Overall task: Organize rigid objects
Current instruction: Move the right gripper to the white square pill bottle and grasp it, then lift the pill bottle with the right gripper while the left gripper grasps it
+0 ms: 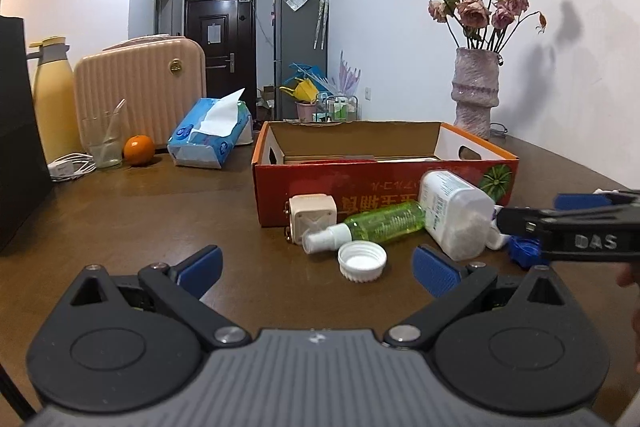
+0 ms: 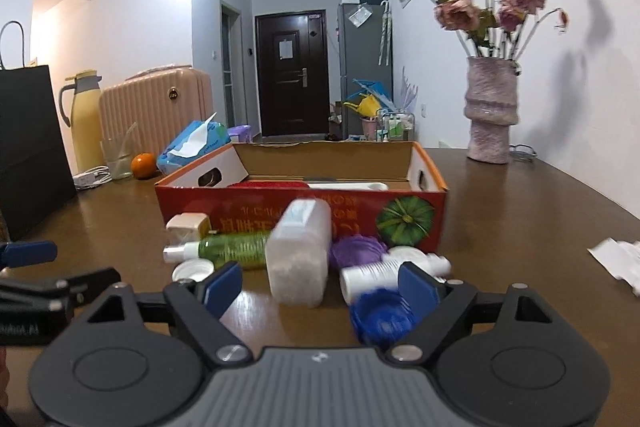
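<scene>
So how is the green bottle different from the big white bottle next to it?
The green bottle is slim and see-through green with a white spray top; the white bottle is fatter, cloudy white and shows no cap. In the left view its base points at the camera, while the green bottle lies sideways. Both lie tipped over before the box.

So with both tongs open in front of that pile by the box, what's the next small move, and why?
Probably ease the right tongs forward around the big white bottle and close. It lies straight ahead between the open jaws, unheld, against the front of the red box, which is open and has room. The left tongs are open, nearest the white cap.
</scene>
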### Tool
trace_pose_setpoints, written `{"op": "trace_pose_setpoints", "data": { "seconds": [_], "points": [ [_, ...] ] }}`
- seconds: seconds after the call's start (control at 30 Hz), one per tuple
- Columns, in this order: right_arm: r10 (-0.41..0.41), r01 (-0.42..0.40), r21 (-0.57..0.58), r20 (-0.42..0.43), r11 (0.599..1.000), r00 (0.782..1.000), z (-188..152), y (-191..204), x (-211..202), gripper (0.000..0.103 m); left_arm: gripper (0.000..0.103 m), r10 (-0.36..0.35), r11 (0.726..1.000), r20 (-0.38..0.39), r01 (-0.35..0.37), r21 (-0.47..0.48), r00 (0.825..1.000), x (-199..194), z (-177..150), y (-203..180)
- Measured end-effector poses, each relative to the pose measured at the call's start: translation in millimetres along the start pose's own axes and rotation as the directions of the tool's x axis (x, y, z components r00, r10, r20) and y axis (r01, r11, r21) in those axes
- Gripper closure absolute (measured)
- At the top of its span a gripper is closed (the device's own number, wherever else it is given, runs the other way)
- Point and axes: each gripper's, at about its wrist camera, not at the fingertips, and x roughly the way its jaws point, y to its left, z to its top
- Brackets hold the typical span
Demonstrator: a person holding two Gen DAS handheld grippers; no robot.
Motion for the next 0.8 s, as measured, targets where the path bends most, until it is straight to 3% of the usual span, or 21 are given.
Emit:
{"op": "trace_pose_setpoints", "data": {
  "seconds": [0.2,0.27,0.3,0.57,0.7,0.8],
  "points": [
    [0.018,-0.019,-0.028,-0.049,0.999,0.999,17.1,5.6,52.3,0.027,0.000,-0.005,0.999,-0.051,0.003,-0.034,0.999,28.0,5.1,9.4],
    [0.025,-0.026,-0.007,-0.076,1.000,0.997,20.5,2.6,64.5,0.044,0.000,-0.009,0.999,-0.064,0.006,-0.048,0.998,32.3,4.2,13.0],
    [0.042,-0.042,0.004,-0.091,0.999,0.995,20.7,2.0,68.6,0.060,0.000,-0.008,0.998,-0.071,0.004,-0.055,0.997,34.5,3.6,14.4],
    [0.037,-0.042,-0.059,-0.083,0.997,0.996,3.3,9.0,36.9,0.061,0.000,0.000,0.998,-0.078,-0.005,-0.065,0.997,28.7,-0.2,19.5],
    [0.082,-0.094,-0.225,-0.059,0.970,0.995,-20.8,33.4,-8.0,0.061,0.000,-0.002,0.997,-0.072,-0.004,-0.073,0.997,13.8,-3.1,19.4],
    [0.136,-0.139,-0.370,-0.035,0.919,0.990,-40.0,59.0,-37.3,0.061,0.000,-0.008,0.996,-0.065,0.002,-0.094,0.998,1.2,-5.1,20.5]
  ]
}}
